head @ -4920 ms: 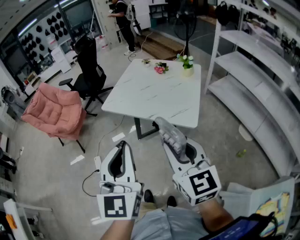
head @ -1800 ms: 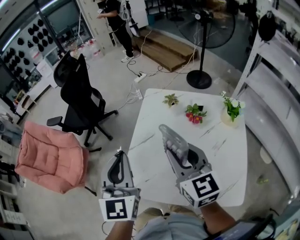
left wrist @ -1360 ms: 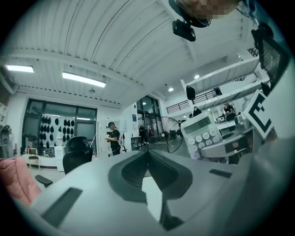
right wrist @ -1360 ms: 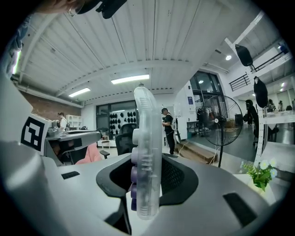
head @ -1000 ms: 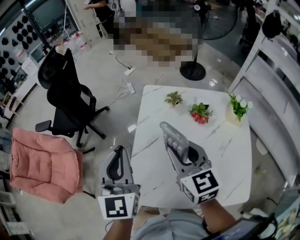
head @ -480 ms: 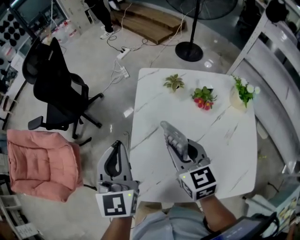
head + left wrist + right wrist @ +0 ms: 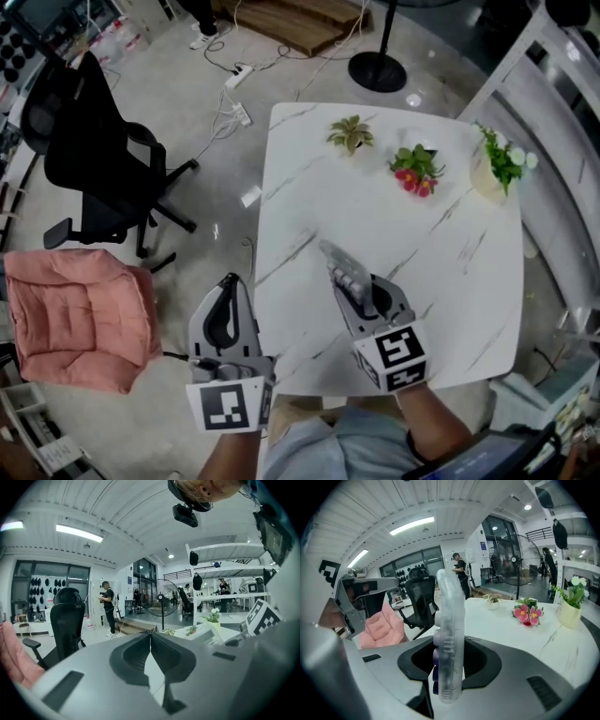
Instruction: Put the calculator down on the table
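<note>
Both grippers have sunk since a second ago. Right gripper [image 7: 354,286] clamps the calculator [image 7: 341,270] on edge, surface [image 7: 450,244] below it; left gripper [image 7: 230,287] is clenched, empty. Tilt it flat, lower gently, then release.

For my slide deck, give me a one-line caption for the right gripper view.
Right tongs clamp a translucent calculator on edge over a white table with pink flowers.

No legible text, label, brand or number on anything.
</note>
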The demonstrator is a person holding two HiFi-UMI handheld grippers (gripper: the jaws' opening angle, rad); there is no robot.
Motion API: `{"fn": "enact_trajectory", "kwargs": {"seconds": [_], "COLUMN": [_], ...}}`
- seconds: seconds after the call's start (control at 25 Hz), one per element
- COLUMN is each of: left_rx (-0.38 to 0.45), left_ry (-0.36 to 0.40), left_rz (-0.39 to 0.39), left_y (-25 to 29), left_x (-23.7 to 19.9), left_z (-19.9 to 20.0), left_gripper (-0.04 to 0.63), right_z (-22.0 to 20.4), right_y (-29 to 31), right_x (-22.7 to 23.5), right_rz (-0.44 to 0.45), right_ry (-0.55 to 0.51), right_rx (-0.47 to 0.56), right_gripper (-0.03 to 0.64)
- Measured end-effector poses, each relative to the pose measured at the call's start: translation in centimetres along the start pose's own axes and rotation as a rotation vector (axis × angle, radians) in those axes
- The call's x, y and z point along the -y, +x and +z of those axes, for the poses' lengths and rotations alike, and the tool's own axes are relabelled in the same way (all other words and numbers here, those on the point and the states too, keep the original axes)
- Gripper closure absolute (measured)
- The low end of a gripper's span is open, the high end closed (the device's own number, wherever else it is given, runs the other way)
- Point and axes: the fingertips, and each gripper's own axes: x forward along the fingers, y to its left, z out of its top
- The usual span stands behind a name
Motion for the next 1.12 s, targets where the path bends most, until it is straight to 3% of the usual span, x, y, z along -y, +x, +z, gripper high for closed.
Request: {"fn": "enact_trajectory", "kwargs": {"seconds": [0.16, 0.4, 1.12], "left_rx": [-0.051, -0.057, -0.099], "left_ry": [-0.019, -0.021, -0.039], "left_rz": [-0.007, -0.003, -0.001], "left_y": [-0.2, 0.4, 1.2], "left_x": [0.1, -0.2, -0.9], "left_z": [-2.1, -2.9, -4.6], "left_gripper": [0.588, 0.588, 0.586], "right_z": [-1.7, -3.3, -2.6], "right_y": [0.5, 1.3, 3.0], "right_x": [-0.2, -0.1, 0.3], "right_rz": [0.004, 0.002, -0.003], "right_ry": [0.008, 0.015, 0.031], "right_rx": [-0.044, -0.085, -0.099], "right_gripper": [0.469, 0.468, 0.463]}}
